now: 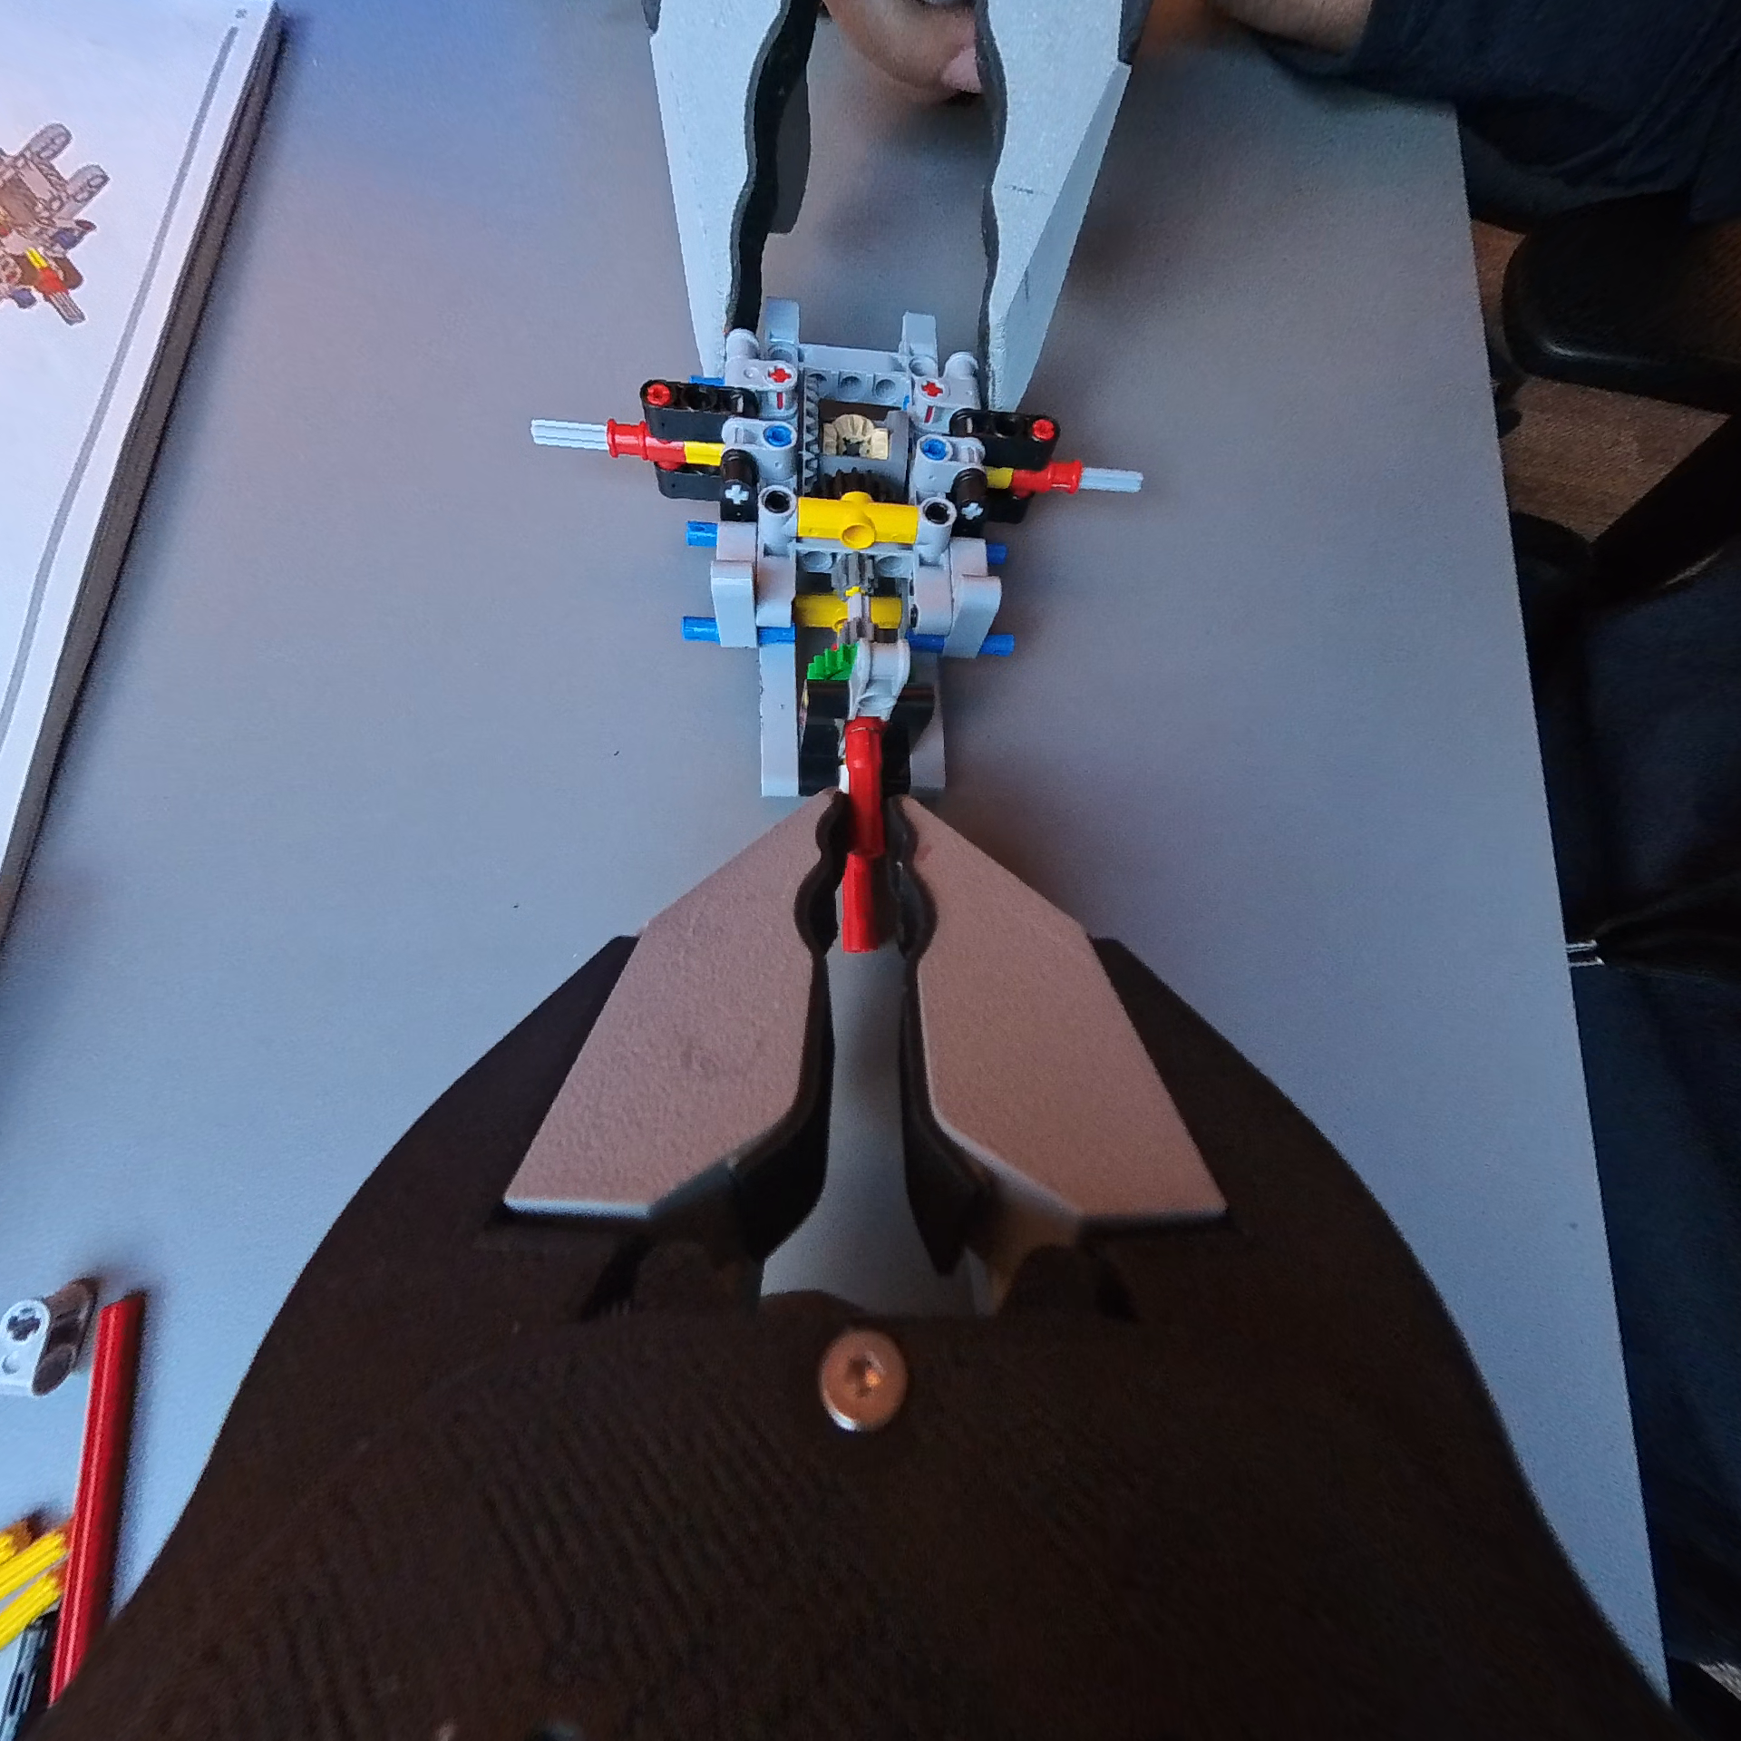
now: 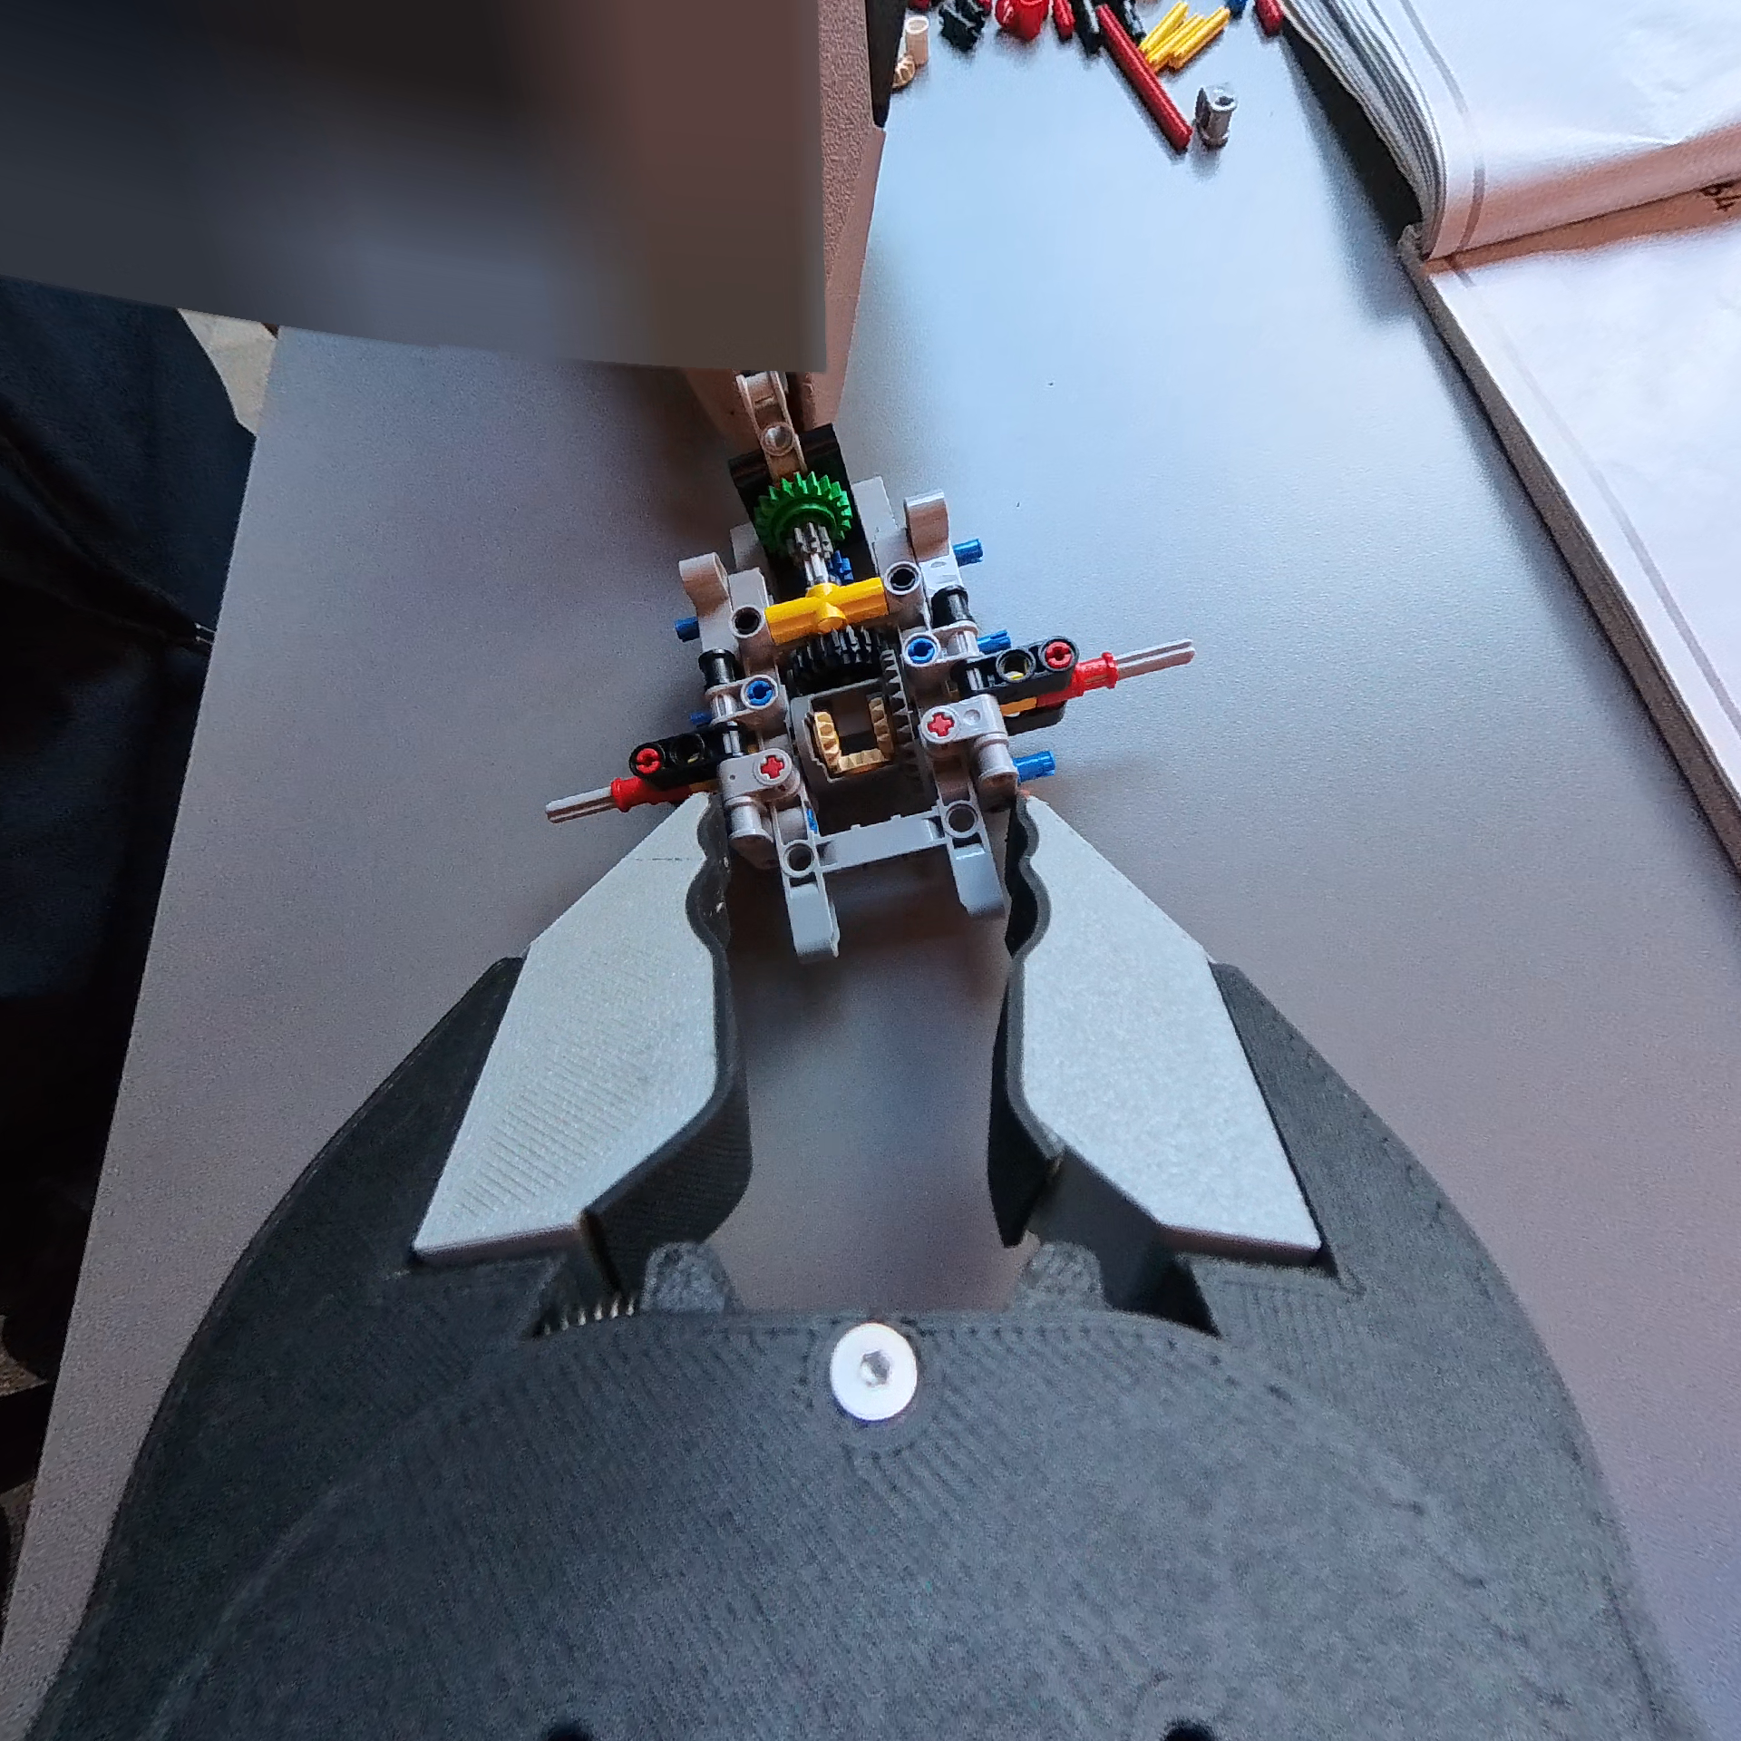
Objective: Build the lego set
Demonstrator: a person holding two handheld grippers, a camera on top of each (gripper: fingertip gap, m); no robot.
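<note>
Grey table (image 1: 330, 754); red axle (image 1: 862, 848); green gear (image 2: 803, 513); yellow connector (image 2: 824, 605).

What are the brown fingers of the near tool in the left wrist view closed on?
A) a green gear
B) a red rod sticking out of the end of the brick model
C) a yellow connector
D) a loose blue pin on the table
B: the left gripper has its brown fingers closed around the red rod that sticks out of the brick model.
</note>
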